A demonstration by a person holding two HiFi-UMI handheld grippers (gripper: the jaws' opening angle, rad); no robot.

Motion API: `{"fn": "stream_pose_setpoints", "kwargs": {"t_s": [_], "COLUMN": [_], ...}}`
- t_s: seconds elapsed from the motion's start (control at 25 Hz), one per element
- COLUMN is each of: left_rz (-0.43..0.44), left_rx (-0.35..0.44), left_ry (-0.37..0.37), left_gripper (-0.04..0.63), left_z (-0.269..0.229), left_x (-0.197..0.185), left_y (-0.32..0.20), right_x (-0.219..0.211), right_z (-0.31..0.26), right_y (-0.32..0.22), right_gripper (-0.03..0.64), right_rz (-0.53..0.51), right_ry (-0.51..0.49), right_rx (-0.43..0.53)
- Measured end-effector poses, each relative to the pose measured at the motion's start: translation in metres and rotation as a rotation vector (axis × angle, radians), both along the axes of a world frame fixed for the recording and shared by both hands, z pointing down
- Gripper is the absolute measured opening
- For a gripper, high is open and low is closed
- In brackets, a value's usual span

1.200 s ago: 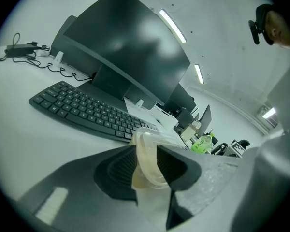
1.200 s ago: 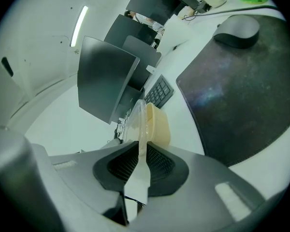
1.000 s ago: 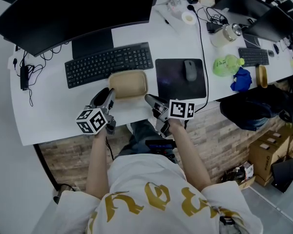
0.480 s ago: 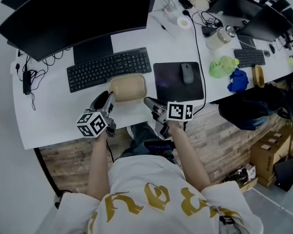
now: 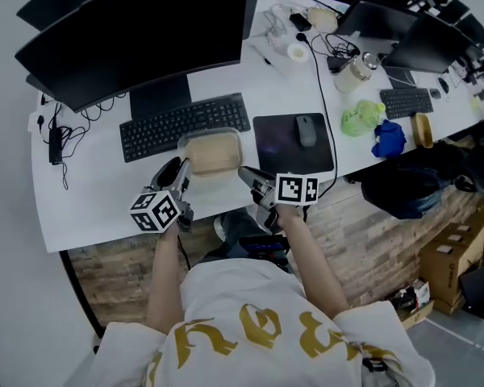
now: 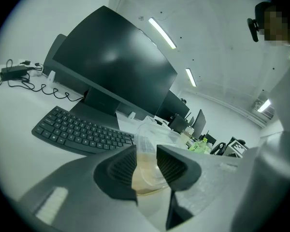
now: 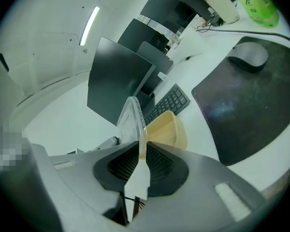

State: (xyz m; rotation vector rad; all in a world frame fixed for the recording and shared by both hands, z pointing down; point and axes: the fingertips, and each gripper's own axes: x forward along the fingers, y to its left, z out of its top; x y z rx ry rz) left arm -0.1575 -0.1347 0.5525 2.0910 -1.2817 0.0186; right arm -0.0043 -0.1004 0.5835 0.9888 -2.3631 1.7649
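Gripper views alone confirm left claw point(image 6: 146, 161) and right claw point(image 7: 141, 151) pinching clear-lidded beige rectangular tub point(image 5: 212, 152); black keyboard point(image 5: 185, 125) just above, head-view centre.

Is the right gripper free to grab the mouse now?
Probably not: the right gripper is shut on the lidded container, which the left gripper also holds. Otherwise nothing blocks the mouse.
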Motion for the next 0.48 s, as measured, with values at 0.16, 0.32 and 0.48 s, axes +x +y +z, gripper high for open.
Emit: {"fn": "stream_pose_setpoints", "kwargs": {"t_s": [0.16,0.32,0.48], "left_rz": [-0.005,-0.006,-0.021], "left_rx": [0.018,0.043,0.080], "left_ry": [-0.003,-0.004,0.015], "left_gripper": [0.121,0.121,0.121], "left_z": [-0.009,-0.021,-0.037], "left_x": [0.002,0.003,0.006], "left_y": [0.002,0.003,0.000], "right_x": [0.001,0.004,0.007], "right_z": [-0.008,-0.020,-0.037], "right_y": [0.003,0.002,-0.002], "right_gripper": [0.071,0.069,0.069], "right_rz": [-0.003,0.005,0.010], "right_ry": [0.007,-0.004,-0.008], "right_rx": [0.017,0.041,0.081]}}
